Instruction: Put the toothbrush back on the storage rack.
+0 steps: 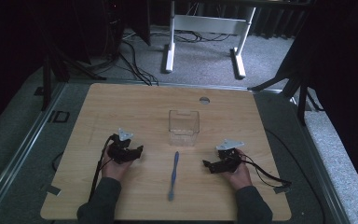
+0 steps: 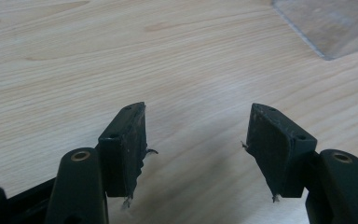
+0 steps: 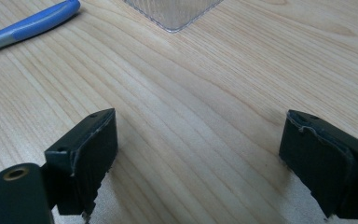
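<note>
A blue toothbrush (image 1: 173,175) lies on the worktop (image 1: 121,102) between the left hand-held gripper (image 1: 140,150) and right hand-held gripper (image 1: 207,164), both spread and empty, before a clear box (image 1: 183,127). Light, stiff and slim, it looks best pinched mid-handle.

Toothbrush (image 1: 173,175) before container (image 1: 184,127); both on table (image 1: 121,107).

High view looks down from above; both gripper views skim close, sharing the clear square plastic box (image 1: 184,127) ahead.

Dark grey sleeves; each black claw (image 1: 139,150) trails a black cable.
</note>
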A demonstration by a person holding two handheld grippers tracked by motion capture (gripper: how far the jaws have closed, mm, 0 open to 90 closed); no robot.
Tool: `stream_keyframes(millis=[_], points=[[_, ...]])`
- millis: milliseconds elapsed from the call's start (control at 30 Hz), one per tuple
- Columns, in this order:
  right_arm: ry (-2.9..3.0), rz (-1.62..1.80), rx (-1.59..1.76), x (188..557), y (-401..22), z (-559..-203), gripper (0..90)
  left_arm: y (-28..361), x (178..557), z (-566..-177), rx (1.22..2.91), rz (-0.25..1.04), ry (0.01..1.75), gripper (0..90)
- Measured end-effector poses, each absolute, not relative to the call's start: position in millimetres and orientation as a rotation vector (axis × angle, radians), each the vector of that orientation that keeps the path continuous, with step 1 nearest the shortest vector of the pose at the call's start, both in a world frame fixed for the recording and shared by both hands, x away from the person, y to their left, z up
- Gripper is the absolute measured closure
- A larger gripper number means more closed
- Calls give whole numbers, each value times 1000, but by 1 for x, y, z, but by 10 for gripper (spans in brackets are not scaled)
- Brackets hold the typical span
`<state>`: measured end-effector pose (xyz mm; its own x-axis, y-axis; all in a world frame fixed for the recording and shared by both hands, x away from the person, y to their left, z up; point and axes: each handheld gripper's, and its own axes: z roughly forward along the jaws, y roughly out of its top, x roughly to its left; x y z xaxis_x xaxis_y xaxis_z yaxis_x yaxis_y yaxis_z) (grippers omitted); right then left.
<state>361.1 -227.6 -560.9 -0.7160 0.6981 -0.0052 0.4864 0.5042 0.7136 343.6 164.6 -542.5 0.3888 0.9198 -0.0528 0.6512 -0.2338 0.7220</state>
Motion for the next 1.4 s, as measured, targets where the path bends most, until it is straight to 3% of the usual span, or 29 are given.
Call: stream_keyframes(millis=[1000,1400], points=[[2447,1024,1012,361,-228,-561,109,104,305,-506,2060,410,1185,397],[2443,1022,1017,361,-227,-561,109,79,302,-505,2143,286,1237,454]])
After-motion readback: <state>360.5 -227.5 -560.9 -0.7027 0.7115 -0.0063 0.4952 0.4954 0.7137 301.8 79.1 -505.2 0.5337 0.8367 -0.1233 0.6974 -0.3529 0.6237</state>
